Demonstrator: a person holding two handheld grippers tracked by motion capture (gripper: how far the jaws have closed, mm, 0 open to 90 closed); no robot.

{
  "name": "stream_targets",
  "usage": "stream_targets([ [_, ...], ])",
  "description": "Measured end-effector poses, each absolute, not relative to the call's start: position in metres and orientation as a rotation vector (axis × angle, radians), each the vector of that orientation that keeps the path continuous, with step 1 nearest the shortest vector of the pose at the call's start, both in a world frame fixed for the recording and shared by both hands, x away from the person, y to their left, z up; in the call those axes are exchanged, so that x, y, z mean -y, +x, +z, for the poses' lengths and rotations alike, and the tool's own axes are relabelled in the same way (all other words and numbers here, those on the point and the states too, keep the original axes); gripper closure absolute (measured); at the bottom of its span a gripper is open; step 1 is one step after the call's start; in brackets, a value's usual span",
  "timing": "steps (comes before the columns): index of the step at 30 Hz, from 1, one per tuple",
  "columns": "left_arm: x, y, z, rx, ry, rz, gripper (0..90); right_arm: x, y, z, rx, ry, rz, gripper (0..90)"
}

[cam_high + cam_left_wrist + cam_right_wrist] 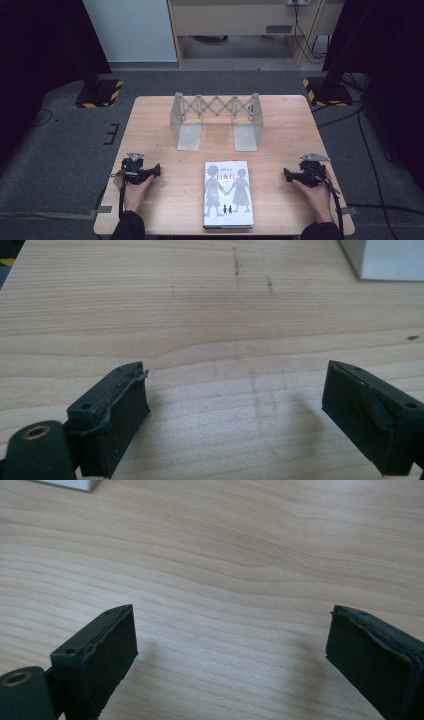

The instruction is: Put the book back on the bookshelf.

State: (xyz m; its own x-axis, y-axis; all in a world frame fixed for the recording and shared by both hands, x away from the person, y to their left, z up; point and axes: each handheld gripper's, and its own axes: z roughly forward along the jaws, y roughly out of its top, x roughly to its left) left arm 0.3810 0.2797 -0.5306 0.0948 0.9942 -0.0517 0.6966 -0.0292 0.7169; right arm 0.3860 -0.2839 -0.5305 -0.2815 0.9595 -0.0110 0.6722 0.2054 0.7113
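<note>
A white book (228, 194) with grey figures of two children on its cover lies flat near the table's front edge, in the middle. Behind it stands a grey expandable metal book rack (216, 120) with two upright end plates and a scissor lattice between them. My left gripper (156, 171) rests on the table left of the book, held in a hand, jaws wide open over bare wood (235, 390). My right gripper (287, 174) rests right of the book, also open with nothing between its jaws (232, 640). A corner of the book (387, 257) shows in the left gripper view.
The wooden table (150, 120) has bare surface on both sides of the rack and book. Beyond it lie grey carpet, two stand bases with yellow-black striping (99, 92) and cables on the floor at the right (365, 140).
</note>
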Motion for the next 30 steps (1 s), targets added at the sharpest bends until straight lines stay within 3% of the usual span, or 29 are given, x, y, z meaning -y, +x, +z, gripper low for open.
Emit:
stream_targets([
  [30,-0.232,0.351,-0.511,-1.359,1.780,0.593,13.6,0.267,0.363,-0.496,-1.948,1.451,1.111,8.2],
])
